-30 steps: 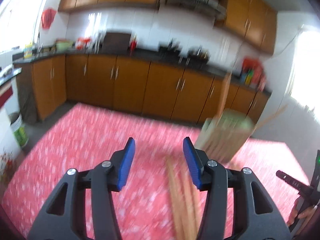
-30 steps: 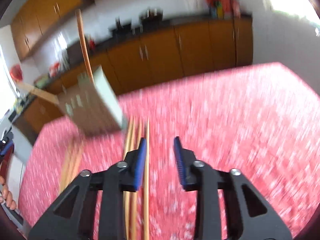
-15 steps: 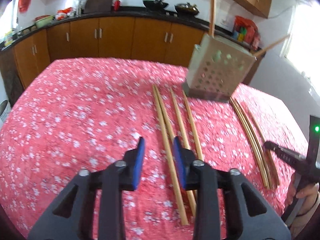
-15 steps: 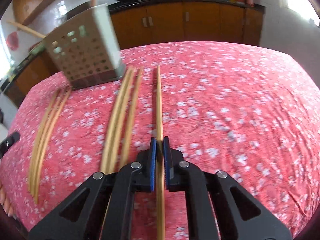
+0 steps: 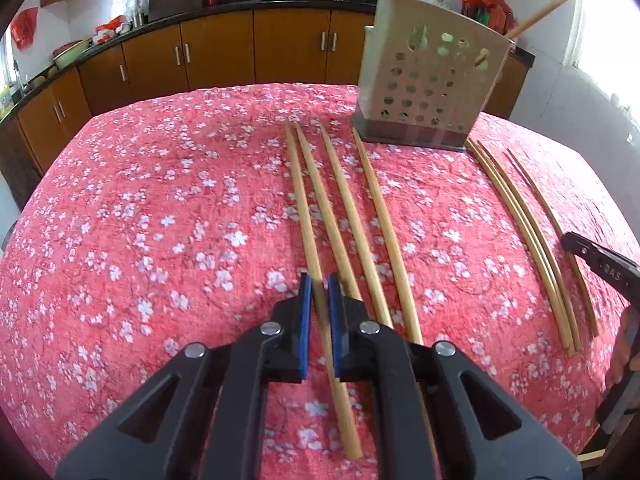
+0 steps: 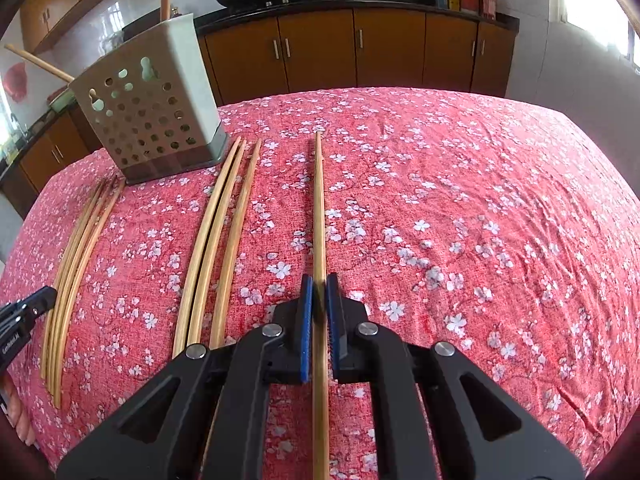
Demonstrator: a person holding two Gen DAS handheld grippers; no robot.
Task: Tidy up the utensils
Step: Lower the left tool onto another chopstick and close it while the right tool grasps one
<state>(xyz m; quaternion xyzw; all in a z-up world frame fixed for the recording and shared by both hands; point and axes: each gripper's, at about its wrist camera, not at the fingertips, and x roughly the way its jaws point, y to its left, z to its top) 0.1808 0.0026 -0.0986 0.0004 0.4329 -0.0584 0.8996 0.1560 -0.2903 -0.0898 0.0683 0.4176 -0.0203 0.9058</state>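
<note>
Long wooden chopsticks lie on a red flowered tablecloth (image 5: pixel 160 208). A perforated beige utensil holder (image 5: pixel 428 76) stands at the far side, with two sticks in it; it also shows in the right wrist view (image 6: pixel 148 108). My left gripper (image 5: pixel 319 296) is shut on the leftmost chopstick (image 5: pixel 302 204) of a row of several. My right gripper (image 6: pixel 319 296) is shut on a lone chopstick (image 6: pixel 319 208), which lies apart to the right of three others (image 6: pixel 224 220). Both held sticks lie along the cloth.
A further bundle of thin sticks (image 5: pixel 524 224) lies right of the holder, seen at left in the right wrist view (image 6: pixel 80 248). The other gripper's black tip (image 5: pixel 600 260) shows at the right edge. Brown kitchen cabinets (image 5: pixel 224 48) stand behind the table.
Both grippers came down from above to the table. The left jaws, still apart half a second ago, have closed on the leftmost chopstick. The right stays closed on its stick.
</note>
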